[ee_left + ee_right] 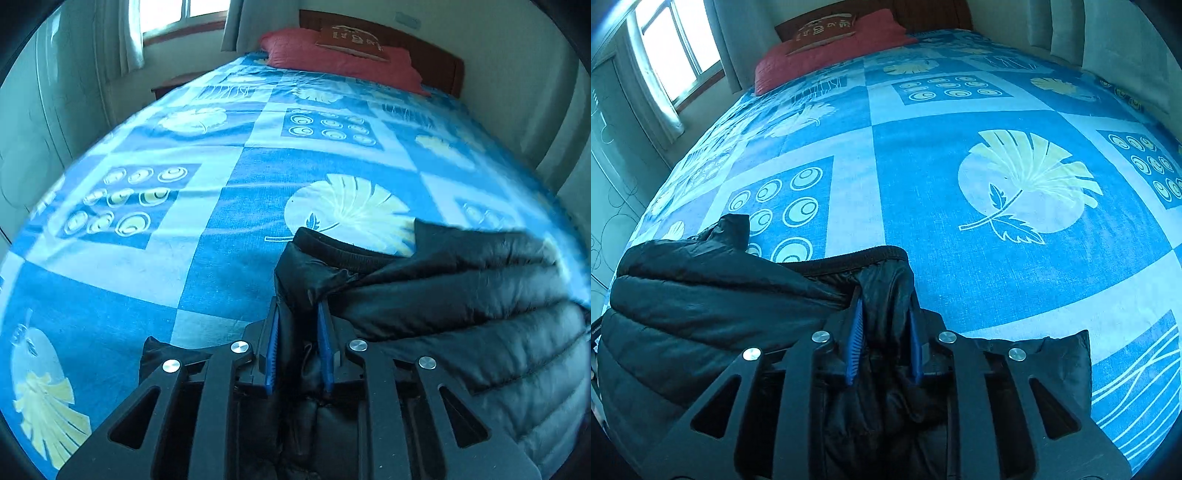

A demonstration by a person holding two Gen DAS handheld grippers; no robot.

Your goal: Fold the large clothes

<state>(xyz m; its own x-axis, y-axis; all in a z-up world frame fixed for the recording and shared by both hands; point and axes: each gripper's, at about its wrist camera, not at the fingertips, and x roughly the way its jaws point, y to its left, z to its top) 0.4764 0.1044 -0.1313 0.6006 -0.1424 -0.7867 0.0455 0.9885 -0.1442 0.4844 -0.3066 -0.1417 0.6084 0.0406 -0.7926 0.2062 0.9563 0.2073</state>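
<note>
A black quilted puffer jacket (461,295) lies at the near end of the bed, stretching right in the left wrist view and left in the right wrist view (701,302). My left gripper (299,314) is shut on a bunched part of the jacket near its ribbed hem (332,251). My right gripper (886,310) is shut on another bunched part by the ribbed hem (857,258). Both sets of blue pads pinch black fabric between them.
The bed has a blue patterned sheet (221,206) with leaf and circle prints. A red pillow (332,55) with a brown cushion (351,40) lies at the wooden headboard. A window with curtains (665,55) is on the left; walls flank the bed.
</note>
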